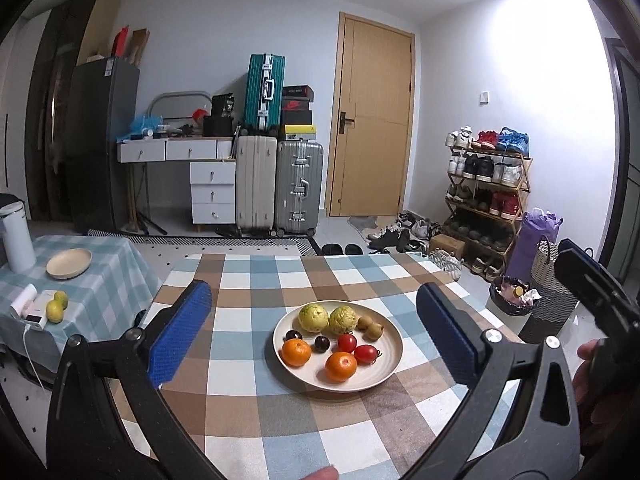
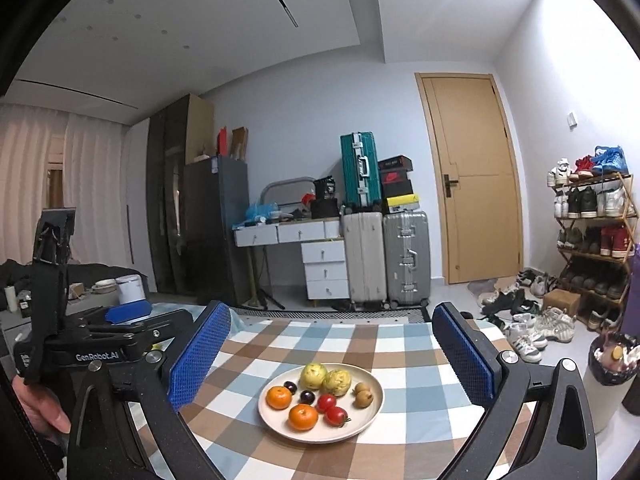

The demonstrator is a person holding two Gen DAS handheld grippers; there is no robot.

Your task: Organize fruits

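A cream plate [image 1: 384,368] [image 2: 280,424] sits on the checked table [image 1: 248,400] [image 2: 404,364]. It holds two oranges [image 1: 296,352] [image 2: 279,397], two red tomatoes [image 1: 347,343] [image 2: 326,401], two yellow-green guavas [image 1: 313,317] [image 2: 313,375], two dark plums [image 1: 321,343] [image 2: 307,397] and two small brown fruits [image 1: 375,330] [image 2: 364,399]. My left gripper [image 1: 316,340] is open and empty, held above the table in front of the plate. My right gripper [image 2: 332,356] is open and empty, also above the plate. The left gripper's body [image 2: 100,344] shows at the left of the right wrist view.
A side table [image 1: 100,280] at the left carries an empty cream plate [image 1: 69,263], two yellow-green fruits [image 1: 55,311], a white device [image 1: 30,308] and a white canister [image 1: 14,240]. Suitcases [image 1: 280,184], a shoe rack [image 1: 484,196] and a bin [image 1: 512,296] stand beyond.
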